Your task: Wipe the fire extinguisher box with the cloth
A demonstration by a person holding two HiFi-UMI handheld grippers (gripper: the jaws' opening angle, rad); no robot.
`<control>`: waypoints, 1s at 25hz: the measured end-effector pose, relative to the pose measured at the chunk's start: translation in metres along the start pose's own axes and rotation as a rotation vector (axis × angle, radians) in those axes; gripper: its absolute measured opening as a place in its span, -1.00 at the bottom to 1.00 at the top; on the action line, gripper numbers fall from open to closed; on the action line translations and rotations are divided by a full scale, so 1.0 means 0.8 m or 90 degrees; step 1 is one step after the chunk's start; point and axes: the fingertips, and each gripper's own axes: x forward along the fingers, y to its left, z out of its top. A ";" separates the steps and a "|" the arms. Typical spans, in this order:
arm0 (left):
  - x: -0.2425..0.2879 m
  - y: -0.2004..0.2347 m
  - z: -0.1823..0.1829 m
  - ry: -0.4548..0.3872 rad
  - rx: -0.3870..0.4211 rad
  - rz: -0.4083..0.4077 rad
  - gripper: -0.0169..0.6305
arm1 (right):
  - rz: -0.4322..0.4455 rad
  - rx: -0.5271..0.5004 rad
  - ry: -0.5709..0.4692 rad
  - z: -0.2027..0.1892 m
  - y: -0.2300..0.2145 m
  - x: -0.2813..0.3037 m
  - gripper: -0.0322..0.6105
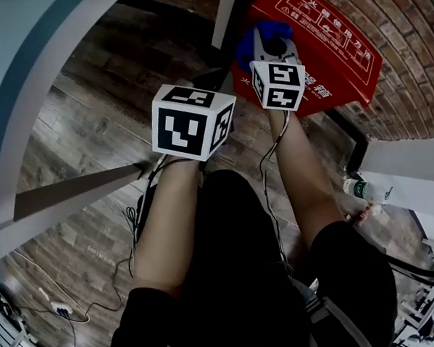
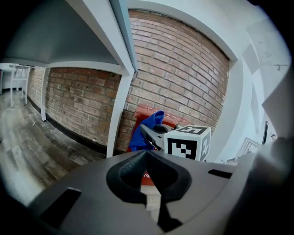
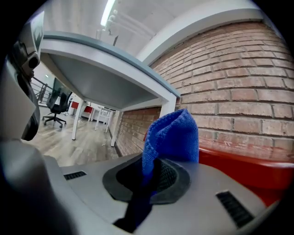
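The red fire extinguisher box (image 1: 337,50) stands on the floor against the brick wall. My right gripper (image 1: 274,43) is shut on a folded blue cloth (image 1: 259,36), which is held at the box's left top edge. In the right gripper view the cloth (image 3: 172,135) sticks up from between the jaws, with the red box (image 3: 245,167) right behind it. My left gripper (image 2: 148,155) hangs back to the left of the right one, jaws shut on nothing. From there I see the cloth (image 2: 146,124), the box (image 2: 149,111) and the right gripper's marker cube (image 2: 189,144).
A white table leg (image 2: 120,105) stands just left of the box, under a white tabletop. A plastic bottle (image 1: 359,189) lies on the wood floor to the right. Cables (image 1: 72,309) trail at the lower left. The person's knees and forearms fill the lower middle.
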 end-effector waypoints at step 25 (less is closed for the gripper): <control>0.094 -0.107 -0.060 0.118 0.111 -0.140 -0.96 | -0.135 0.178 0.157 -0.173 -0.196 -0.250 -0.77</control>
